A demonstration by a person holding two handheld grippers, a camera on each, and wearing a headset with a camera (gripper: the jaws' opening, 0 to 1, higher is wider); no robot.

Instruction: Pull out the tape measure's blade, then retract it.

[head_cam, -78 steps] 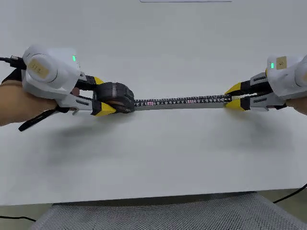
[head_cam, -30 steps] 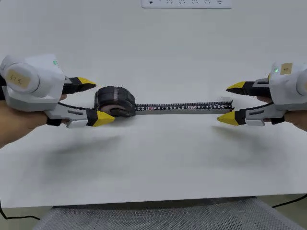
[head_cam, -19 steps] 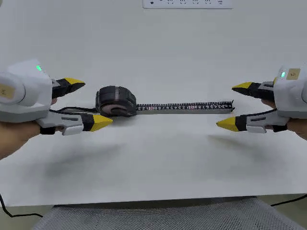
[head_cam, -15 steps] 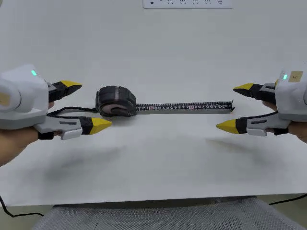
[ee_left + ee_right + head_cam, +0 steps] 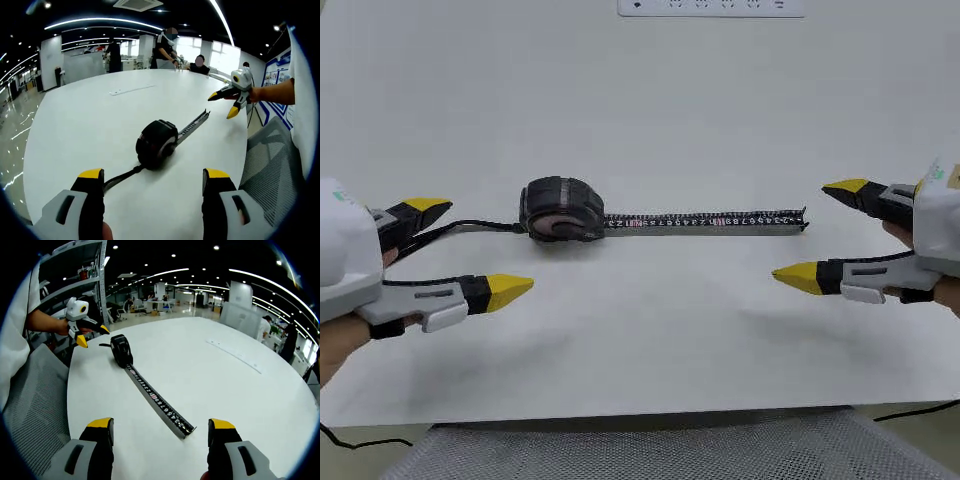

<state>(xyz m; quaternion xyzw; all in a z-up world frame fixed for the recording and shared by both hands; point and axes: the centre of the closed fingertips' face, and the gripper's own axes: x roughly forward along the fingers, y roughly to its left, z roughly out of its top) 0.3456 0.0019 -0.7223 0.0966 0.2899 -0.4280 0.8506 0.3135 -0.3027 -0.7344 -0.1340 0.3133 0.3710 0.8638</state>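
A dark tape measure (image 5: 560, 209) lies on the white table (image 5: 640, 340), its blade (image 5: 705, 220) drawn out to the right and resting flat. My left gripper (image 5: 480, 247) stands open to the left of the case, clear of it, with the case's black strap (image 5: 480, 226) trailing towards it. My right gripper (image 5: 802, 230) hangs open just off the blade's end hook (image 5: 805, 222). In the left gripper view the case (image 5: 157, 142) sits ahead of the open gripper (image 5: 153, 173). The right gripper view has the blade (image 5: 155, 397) running away from the open gripper (image 5: 161, 422).
A white power strip (image 5: 710, 8) lies at the table's far edge. A grey mesh chair (image 5: 650, 445) sits below the near edge. Several people stand at the table's far side (image 5: 172, 50) in the left gripper view.
Both grippers have opened, letting go of the case and the blade tip, and have drawn back outward. The tape measure stays on the table with its blade still out.
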